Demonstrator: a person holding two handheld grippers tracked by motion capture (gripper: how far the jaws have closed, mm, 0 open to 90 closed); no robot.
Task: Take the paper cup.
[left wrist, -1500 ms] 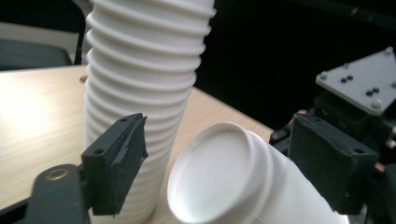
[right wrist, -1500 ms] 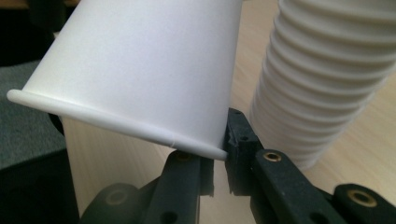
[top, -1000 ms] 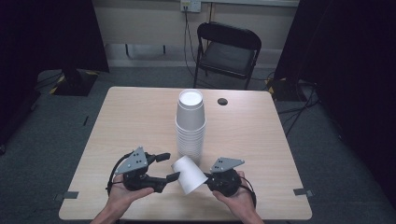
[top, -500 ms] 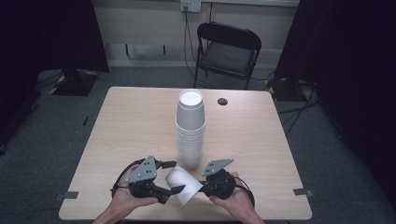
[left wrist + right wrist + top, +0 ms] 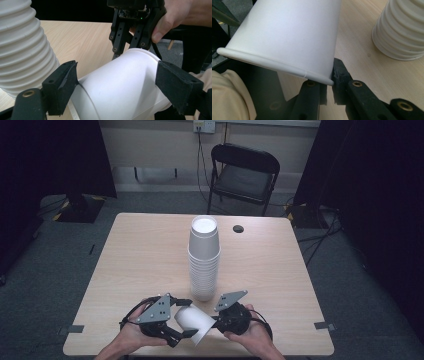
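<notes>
from the high view we see the single cup [image 5: 192,322] lying on its side at the near edge of the table [image 5: 140,255], long axis running between our hands, just in front of the cup stack [image 5: 203,260]. the left gripper [image 5: 181,320] is at its base end, the right gripper [image 5: 216,322] at the rim end.

in the left gripper view, our jaws have just been opening and stand apart on either side of the cup body [image 5: 125,90], pads not pressing.

in the right gripper view, our jaws are pinched tight on the cup's rim [image 5: 325,80], so the right hand carries it.
</notes>
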